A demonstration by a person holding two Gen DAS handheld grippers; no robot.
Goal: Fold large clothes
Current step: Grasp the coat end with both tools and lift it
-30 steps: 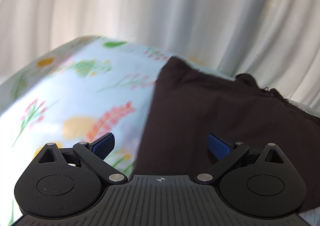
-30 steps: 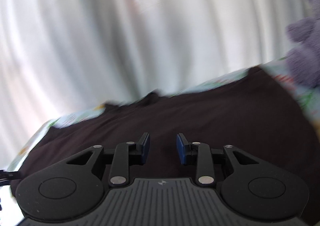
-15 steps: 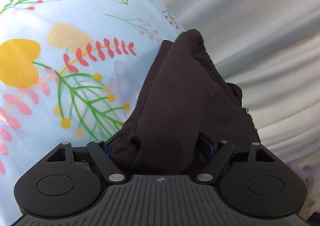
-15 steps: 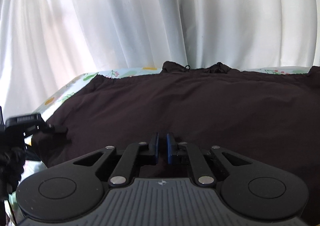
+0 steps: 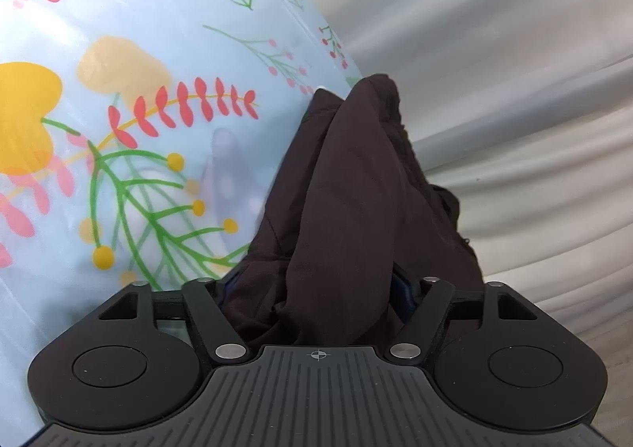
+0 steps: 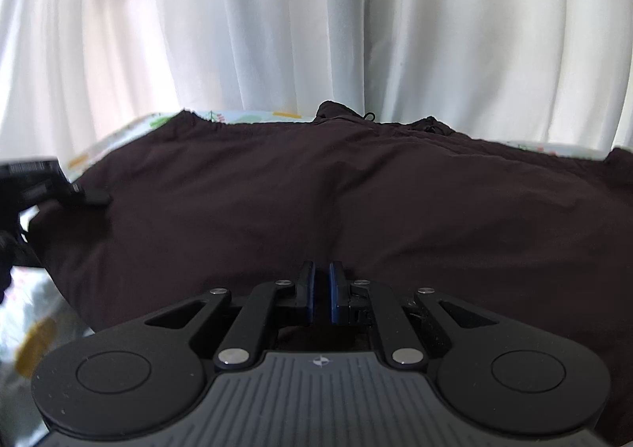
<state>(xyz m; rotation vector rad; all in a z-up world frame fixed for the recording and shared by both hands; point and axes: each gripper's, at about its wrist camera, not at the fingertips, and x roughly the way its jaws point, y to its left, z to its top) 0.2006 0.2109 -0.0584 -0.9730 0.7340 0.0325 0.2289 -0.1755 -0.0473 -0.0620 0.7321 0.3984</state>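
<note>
A large dark brown garment (image 6: 356,190) lies spread on a floral tablecloth (image 5: 138,91). In the left wrist view its end (image 5: 356,170) rises in a bunched ridge between the fingers of my left gripper (image 5: 316,285). Those jaws are closing, and the cloth fills the gap and hides most of the blue pads. My right gripper (image 6: 322,281) is at the garment's near edge with its fingers almost together, pinching the fabric. Creases run from there across the cloth. The left gripper (image 6: 39,186) also shows at the garment's left end in the right wrist view.
White curtains (image 6: 316,12) hang right behind the table's far edge and fill the background (image 5: 494,51). The pale blue flowered tablecloth (image 6: 253,116) shows in a thin strip beyond the garment and widely to the left of it.
The left gripper rolled, dropped onto the garment's end, and its wide jaws narrowed around a bunch of cloth. The right gripper slid sideways along the near edge and closed on the fabric.
</note>
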